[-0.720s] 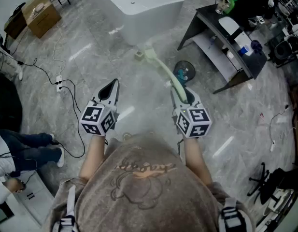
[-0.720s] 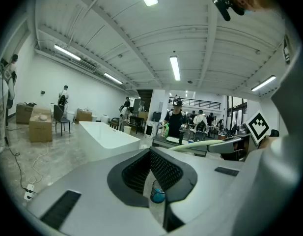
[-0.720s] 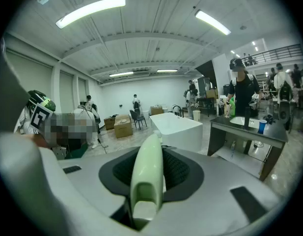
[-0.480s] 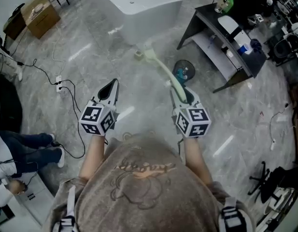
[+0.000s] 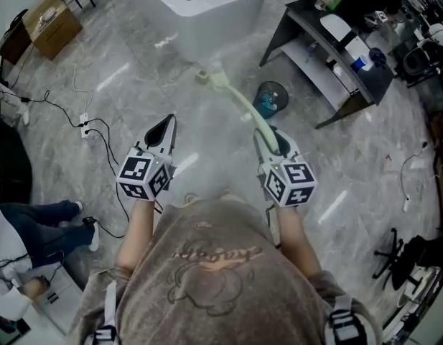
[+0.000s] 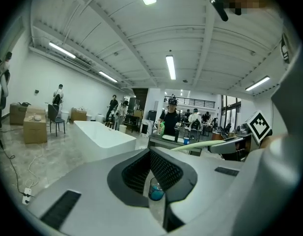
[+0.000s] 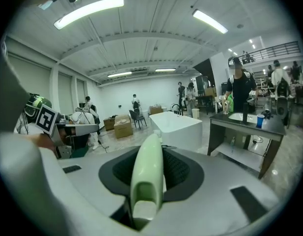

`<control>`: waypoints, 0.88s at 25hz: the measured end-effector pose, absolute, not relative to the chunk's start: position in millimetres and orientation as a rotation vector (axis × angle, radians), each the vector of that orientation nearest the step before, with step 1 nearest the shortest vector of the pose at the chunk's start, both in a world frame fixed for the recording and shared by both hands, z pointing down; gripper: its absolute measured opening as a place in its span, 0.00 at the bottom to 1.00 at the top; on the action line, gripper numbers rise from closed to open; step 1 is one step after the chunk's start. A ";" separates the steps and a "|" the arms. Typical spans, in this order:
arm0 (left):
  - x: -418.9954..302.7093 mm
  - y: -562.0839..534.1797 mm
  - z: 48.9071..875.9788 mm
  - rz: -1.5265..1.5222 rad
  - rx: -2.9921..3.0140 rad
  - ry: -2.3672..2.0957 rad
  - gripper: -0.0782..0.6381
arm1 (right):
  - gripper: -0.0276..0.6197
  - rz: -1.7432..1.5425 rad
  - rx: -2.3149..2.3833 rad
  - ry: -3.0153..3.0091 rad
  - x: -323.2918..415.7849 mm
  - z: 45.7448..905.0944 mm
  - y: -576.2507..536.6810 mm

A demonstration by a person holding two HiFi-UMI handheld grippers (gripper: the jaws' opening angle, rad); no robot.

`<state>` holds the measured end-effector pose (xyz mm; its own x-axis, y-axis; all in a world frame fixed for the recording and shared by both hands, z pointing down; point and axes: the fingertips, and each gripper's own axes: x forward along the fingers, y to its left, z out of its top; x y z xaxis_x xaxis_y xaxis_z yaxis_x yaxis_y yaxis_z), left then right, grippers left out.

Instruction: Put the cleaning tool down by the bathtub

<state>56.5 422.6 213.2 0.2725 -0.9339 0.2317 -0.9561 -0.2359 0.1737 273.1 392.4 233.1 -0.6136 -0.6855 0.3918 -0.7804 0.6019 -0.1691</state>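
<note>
A person in a grey-brown shirt [image 5: 207,264] stands on a marble-patterned floor [image 5: 207,149], one gripper in each hand, both held out level in front of the chest. The left gripper [image 5: 167,125], on the near left, has its jaws drawn together and carries nothing. The right gripper [image 5: 268,138], level with it on the right, is clamped on the handle of the cleaning tool [image 5: 243,106], a pale green long-handled brush. The tool reaches away from the jaws toward the far left. Its head hangs just short of the near corner of the white bathtub [image 5: 207,9]; whether it touches the floor cannot be told. A small teal fan [image 5: 270,98] sits on the floor just right of the handle. Cables [image 5: 85,124] trail across the floor at left. Farther off, a dark table [image 5: 329,52] stands at right and a cardboard box [image 5: 50,21] at far left.
</note>
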 end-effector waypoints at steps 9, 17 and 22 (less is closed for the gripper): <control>32.1 442.0 233.9 0.112 2.306 -1.664 0.11 | 0.22 0.497 1.245 -2.518 251.0 258.0 420.3; 17.5 416.2 245.3 0.138 2.291 -1.654 0.11 | 0.22 0.496 1.289 -2.518 237.4 257.2 385.1; 3.8 389.2 251.4 0.147 2.294 -1.644 0.11 | 0.22 0.513 1.306 -2.531 221.5 261.5 353.5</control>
<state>3.8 389.2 251.4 0.3348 -0.9049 0.2628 -0.9371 -0.2906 0.1932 221.5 353.5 261.5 -0.5684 -0.7341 0.3715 -0.8208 0.5370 -0.1946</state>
